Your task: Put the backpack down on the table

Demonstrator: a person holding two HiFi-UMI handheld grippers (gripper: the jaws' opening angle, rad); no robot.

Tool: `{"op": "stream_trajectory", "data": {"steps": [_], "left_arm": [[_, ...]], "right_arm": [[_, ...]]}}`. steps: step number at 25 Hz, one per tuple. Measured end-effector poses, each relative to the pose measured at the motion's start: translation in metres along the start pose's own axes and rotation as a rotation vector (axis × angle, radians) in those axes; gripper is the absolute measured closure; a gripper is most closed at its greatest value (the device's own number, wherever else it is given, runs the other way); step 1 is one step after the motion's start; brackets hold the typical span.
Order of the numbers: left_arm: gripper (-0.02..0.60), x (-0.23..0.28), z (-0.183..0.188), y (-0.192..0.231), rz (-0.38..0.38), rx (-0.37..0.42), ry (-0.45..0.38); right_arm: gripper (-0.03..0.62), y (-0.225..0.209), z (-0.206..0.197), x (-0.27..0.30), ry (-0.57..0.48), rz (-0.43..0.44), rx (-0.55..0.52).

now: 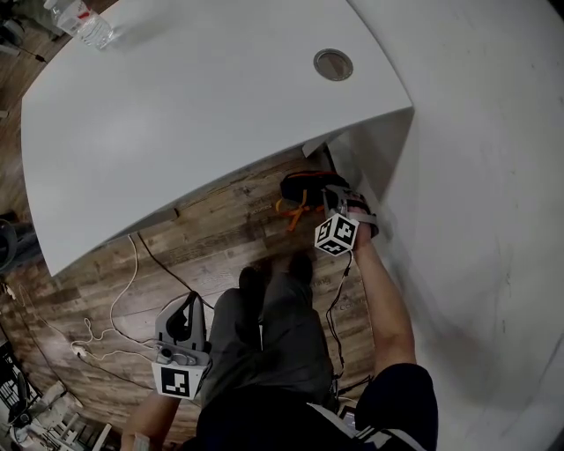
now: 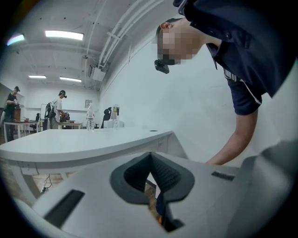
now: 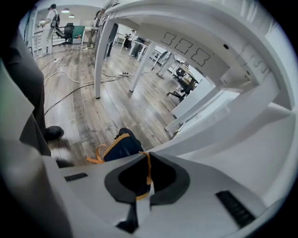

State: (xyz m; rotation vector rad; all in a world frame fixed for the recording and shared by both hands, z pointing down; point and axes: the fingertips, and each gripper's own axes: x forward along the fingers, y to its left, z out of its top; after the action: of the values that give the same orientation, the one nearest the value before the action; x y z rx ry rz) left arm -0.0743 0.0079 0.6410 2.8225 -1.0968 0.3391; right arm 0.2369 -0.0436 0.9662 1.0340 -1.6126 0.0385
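A dark backpack [image 1: 300,190] with orange straps is low over the wooden floor, under the corner of the white table [image 1: 176,114]. My right gripper [image 1: 329,202] reaches down to it beside the table's side panel. In the right gripper view its jaws [image 3: 147,162] are shut on an orange strap, and the backpack [image 3: 119,146] hangs just past them. I cannot tell if the pack still touches the floor. My left gripper [image 1: 187,308] is held by the person's left leg, away from the pack. In the left gripper view its pads [image 2: 151,158] meet with nothing between them, facing the table [image 2: 93,144].
A water bottle [image 1: 88,25] stands at the table's far left corner, and a round cable hole [image 1: 333,64] is near its right side. Cables [image 1: 115,308] trail over the floor on the left. A white wall [image 1: 493,220] runs along the right. The person's shoes [image 1: 251,280] stand close to the pack.
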Motion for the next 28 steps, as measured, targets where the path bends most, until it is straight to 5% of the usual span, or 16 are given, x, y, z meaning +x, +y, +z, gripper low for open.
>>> {"op": "stream_trajectory", "data": {"steps": [28], "left_arm": [[0.578,-0.090,0.174,0.020,0.032,0.008,-0.121]], "right_arm": [[0.599,-0.123,0.177,-0.401,-0.280,-0.148,0.048]]}}
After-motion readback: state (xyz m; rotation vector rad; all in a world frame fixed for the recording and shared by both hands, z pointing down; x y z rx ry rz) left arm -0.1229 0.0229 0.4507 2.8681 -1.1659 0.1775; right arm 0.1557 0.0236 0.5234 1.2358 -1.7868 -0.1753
